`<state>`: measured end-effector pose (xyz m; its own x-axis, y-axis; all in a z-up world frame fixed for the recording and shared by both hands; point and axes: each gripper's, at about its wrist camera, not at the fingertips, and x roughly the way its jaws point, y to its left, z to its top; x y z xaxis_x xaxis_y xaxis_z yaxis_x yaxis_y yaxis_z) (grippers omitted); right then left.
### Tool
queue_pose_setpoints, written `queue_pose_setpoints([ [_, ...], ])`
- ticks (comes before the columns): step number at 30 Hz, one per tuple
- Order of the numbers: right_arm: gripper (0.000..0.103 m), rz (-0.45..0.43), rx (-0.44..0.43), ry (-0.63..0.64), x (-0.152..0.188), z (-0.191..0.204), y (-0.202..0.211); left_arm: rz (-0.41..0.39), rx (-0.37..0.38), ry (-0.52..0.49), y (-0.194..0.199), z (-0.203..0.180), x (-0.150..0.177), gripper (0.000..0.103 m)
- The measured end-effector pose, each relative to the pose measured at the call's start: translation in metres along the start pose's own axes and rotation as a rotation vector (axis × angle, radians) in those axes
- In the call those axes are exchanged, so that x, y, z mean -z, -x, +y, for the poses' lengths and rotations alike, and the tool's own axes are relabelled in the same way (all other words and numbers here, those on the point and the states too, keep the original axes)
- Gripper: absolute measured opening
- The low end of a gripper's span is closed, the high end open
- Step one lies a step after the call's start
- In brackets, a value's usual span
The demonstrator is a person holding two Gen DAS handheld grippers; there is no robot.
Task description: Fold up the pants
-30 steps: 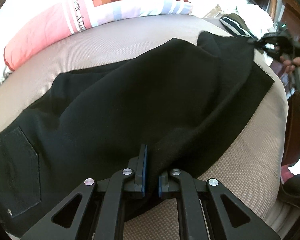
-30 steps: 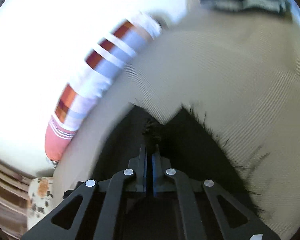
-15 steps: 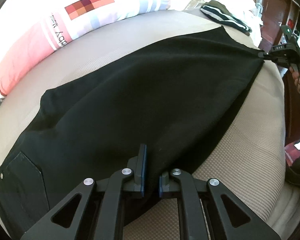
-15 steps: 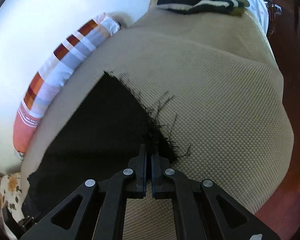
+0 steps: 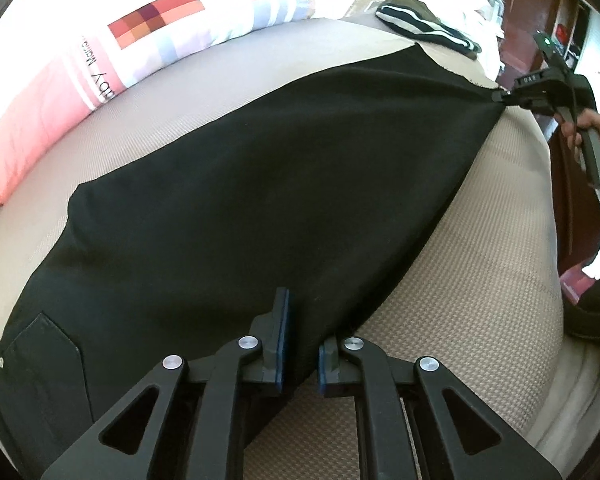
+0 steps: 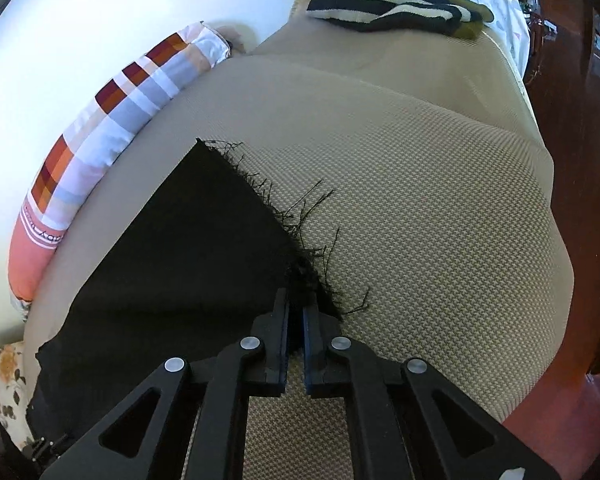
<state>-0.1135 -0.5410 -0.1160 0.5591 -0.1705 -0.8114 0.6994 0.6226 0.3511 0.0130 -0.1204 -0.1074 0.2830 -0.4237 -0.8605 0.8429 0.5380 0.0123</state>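
Black pants (image 5: 260,184) lie spread flat across the beige woven mattress cover (image 5: 472,296), folded lengthwise, stretched taut between the two grippers. Back pocket (image 5: 40,356) with rivets visible at lower left of the left wrist view, so the waist end sits on the left side.

Left gripper (image 5: 300,344): fingers clenched on the near edge of the pants about mid-length; black cloth fills the gap between the blue pads (image 5: 282,332). Cloth rises slightly into the jaws from the bed surface.

Right gripper (image 6: 296,332): fingers pinched onto the frayed hem corner (image 6: 312,276) of the leg end; loose black threads fan out over the cover beside the jaws. Jaws nearly together, with only the cloth between them. In the left wrist view the right gripper (image 5: 500,97) shows at far right, held by a hand (image 5: 592,128) on its grey handle, with the leg corner pulled to a point at its tip.

Surroundings: long pillow (image 5: 112,68) with pink end and checked red-orange and lilac squares lies along the far edge of the bed. A striped black-and-white and olive garment (image 6: 396,8) lies folded near the head end, well apart from the pants. Dark red-brown wooden furniture (image 5: 524,0) beyond the bed at right
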Motion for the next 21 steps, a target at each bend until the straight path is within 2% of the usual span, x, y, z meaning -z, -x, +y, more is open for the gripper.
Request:
queue_pose_setpoints([
  [6, 0.002, -0.030, 0.051, 0.039, 0.003, 0.007, 0.006, -0.046, 0.012, 0.019, 0.005, -0.002, 0.007, 0.011],
  [9, 0.003, -0.013, 0.066, 0.034, 0.004, 0.006, -0.002, -0.041, 0.006, 0.025, 0.000, -0.002, 0.009, 0.011],
  [10, 0.006, -0.006, 0.064, 0.022, 0.003, 0.005, -0.002, -0.039, 0.005, 0.032, 0.001, -0.002, 0.008, 0.014],
  [12, 0.023, 0.015, 0.072, 0.017, 0.000, 0.007, 0.000, -0.021, 0.021, 0.063, 0.002, 0.002, 0.005, 0.020],
  [13, 0.039, 0.018, 0.099, 0.012, -0.001, 0.007, 0.003, -0.010, 0.039, 0.080, 0.003, 0.004, 0.003, 0.022],
  [14, 0.043, 0.013, 0.125, 0.011, -0.002, 0.008, 0.006, -0.007, 0.056, 0.094, 0.006, 0.006, 0.003, 0.028],
  [15, 0.043, -0.001, 0.146, 0.018, -0.003, 0.010, 0.010, -0.014, 0.073, 0.110, 0.011, 0.009, 0.002, 0.036],
  [17, 0.043, -0.023, 0.159, 0.042, -0.006, 0.016, 0.019, -0.057, 0.086, 0.145, 0.026, 0.017, 0.005, 0.044],
  [19, 0.043, -0.055, 0.158, 0.074, -0.011, 0.029, 0.029, -0.104, 0.082, 0.185, 0.040, 0.028, 0.009, 0.048],
  [21, 0.043, -0.066, 0.137, 0.131, -0.016, 0.050, 0.034, -0.143, 0.025, 0.243, 0.053, 0.047, 0.014, 0.049],
])
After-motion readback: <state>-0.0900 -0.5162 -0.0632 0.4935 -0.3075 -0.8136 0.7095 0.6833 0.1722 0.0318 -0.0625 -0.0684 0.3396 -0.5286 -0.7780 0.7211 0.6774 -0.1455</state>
